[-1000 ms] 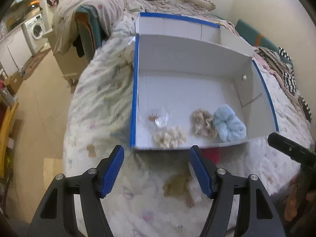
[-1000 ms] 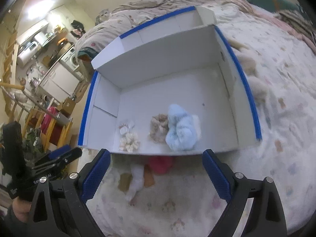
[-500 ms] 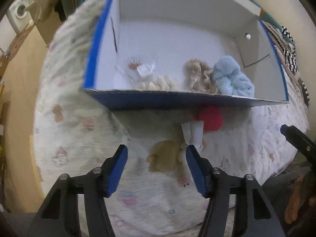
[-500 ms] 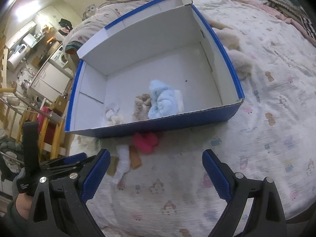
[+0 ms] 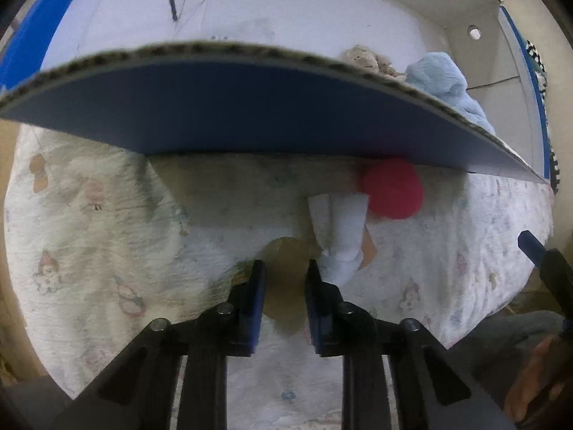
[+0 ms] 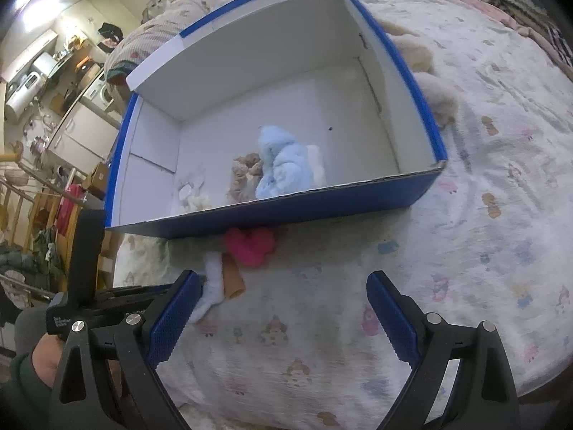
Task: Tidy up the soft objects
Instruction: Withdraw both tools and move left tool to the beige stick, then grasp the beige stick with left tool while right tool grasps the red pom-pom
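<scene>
Socks and scrunchies are partly sorted: our left gripper (image 5: 283,279) has its jaws pinching the tan sock (image 5: 284,288) on the bed (image 6: 465,251), just outside the box (image 6: 322,211). We count three soft pieces and one small packet inside, with three outside: tan sock, white sock (image 6: 213,283), pink scrunchie (image 6: 250,245). Our right gripper (image 6: 283,313) hovers with jaws spread wide, holding nothing

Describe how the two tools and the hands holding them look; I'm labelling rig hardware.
Both the left tool and the right tool have black angular frames with silver bolts and blue ribbed finger pads. The left one bears small white lettering. The left hand wears a dark green sleeve.
</scene>
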Demonstrator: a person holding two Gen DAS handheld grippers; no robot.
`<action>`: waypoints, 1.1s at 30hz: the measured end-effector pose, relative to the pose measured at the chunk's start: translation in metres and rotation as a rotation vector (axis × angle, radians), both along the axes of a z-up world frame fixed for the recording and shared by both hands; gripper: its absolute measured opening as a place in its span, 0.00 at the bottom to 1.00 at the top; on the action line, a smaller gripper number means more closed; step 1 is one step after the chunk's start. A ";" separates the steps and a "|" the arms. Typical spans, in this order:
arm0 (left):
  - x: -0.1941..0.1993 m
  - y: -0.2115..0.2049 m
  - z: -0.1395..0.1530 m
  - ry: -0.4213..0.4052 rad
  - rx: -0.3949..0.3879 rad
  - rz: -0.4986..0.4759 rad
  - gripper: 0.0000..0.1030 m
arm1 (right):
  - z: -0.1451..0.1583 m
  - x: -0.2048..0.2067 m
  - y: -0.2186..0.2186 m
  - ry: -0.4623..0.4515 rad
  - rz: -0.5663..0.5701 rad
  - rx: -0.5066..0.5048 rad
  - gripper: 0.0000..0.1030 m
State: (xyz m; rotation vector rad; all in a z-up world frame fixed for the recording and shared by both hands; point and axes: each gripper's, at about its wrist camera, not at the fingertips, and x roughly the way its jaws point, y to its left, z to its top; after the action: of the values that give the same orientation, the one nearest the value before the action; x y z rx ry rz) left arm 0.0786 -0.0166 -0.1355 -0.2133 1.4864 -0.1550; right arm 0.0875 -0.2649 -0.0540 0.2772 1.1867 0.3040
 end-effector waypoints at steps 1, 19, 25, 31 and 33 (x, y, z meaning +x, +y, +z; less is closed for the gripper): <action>0.001 0.001 -0.002 0.010 -0.008 0.004 0.15 | 0.000 0.000 0.002 0.001 0.007 -0.003 0.97; -0.029 0.034 0.070 -0.188 0.027 0.049 0.06 | -0.044 0.022 0.044 0.126 0.054 -0.039 0.71; -0.036 0.056 0.071 -0.195 0.035 0.073 0.06 | -0.057 0.037 0.065 0.100 0.057 -0.041 0.68; -0.033 0.062 0.068 -0.192 0.047 0.085 0.06 | -0.066 0.047 0.086 0.089 0.106 -0.115 0.57; -0.032 0.062 0.066 -0.186 0.046 0.087 0.06 | -0.071 0.049 0.090 0.098 0.115 -0.122 0.56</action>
State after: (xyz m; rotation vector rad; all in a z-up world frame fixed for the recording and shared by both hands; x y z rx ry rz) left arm 0.0471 0.0449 -0.0694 -0.2202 1.2921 -0.0684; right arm 0.1360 -0.1745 -0.1245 0.1185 1.3153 0.3201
